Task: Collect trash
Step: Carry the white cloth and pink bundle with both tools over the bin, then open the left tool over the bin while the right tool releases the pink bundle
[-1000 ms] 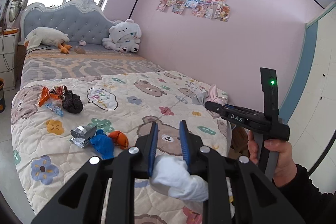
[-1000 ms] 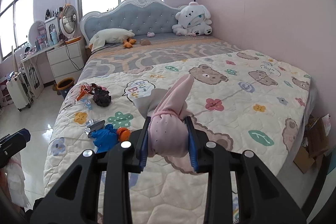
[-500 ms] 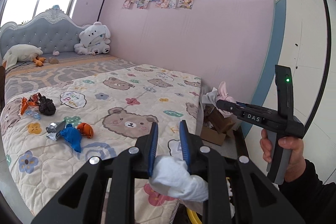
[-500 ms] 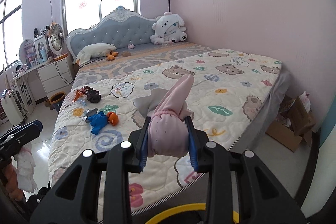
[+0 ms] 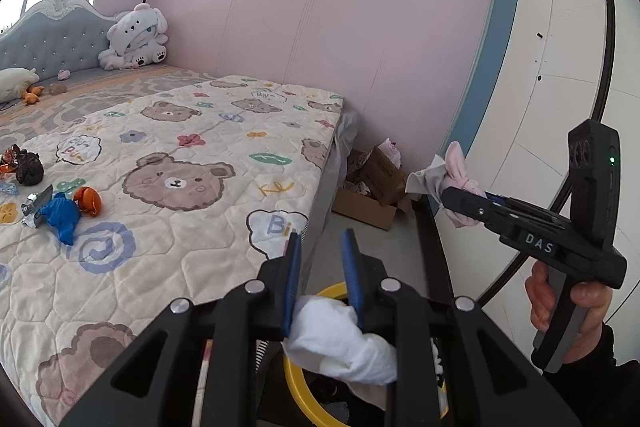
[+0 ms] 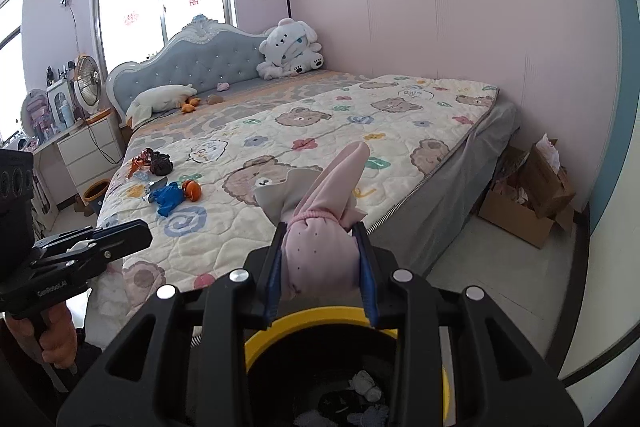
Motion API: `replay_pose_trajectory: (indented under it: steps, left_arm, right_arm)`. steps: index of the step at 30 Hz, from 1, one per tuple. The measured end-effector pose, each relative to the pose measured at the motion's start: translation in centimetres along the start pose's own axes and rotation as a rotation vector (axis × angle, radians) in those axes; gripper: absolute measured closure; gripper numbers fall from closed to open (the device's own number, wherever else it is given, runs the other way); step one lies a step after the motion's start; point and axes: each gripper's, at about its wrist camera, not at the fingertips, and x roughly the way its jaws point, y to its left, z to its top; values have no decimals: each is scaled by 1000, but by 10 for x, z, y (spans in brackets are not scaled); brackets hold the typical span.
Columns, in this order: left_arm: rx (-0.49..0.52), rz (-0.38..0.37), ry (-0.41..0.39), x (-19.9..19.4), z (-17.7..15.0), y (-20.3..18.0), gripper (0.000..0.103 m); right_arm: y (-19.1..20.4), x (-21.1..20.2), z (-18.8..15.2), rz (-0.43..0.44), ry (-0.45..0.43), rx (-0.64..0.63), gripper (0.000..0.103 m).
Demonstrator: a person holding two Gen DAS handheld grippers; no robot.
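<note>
we hold a white wad (image 5: 340,343) clamped in the left gripper (image 5: 322,267) and a pink cloth bundle (image 6: 320,247) pinched in the right gripper (image 6: 322,267), both over the yellow-rimmed bin (image 6: 420,323); letting go off-centre risks a drop beside the rim, and limp fabric may snag on a pad.

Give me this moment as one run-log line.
left gripper: shut on white wad | right gripper: shut on pink cloth | yellow-rimmed bin: below both
</note>
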Motion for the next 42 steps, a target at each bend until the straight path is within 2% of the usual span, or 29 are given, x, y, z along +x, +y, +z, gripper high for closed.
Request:
replay_pose_trajectory:
  steps: [14, 27, 30, 34, 38, 42]
  left_arm:
    - [17, -11, 130, 52, -30, -31, 83]
    - [25, 5, 183, 72, -43, -45, 82]
    - [27, 12, 172, 71, -42, -47, 78]
    - [0, 13, 155, 68, -40, -44, 58]
    - [-6, 12, 146, 64, -37, -41, 51]
    - [-15, 25, 134, 60, -34, -34, 43]
  right_arm:
    - [-35, 1, -66, 38, 119, 87, 72]
    - [-50, 2, -98, 51, 185, 104, 71]
    - [-49, 3, -100, 49, 187, 106, 69]
    - [-53, 3, -98, 58, 186, 135, 66]
    - [-57, 3, -96, 41, 187, 149, 58]
    - [-63, -1, -93, 22, 170, 165, 57]
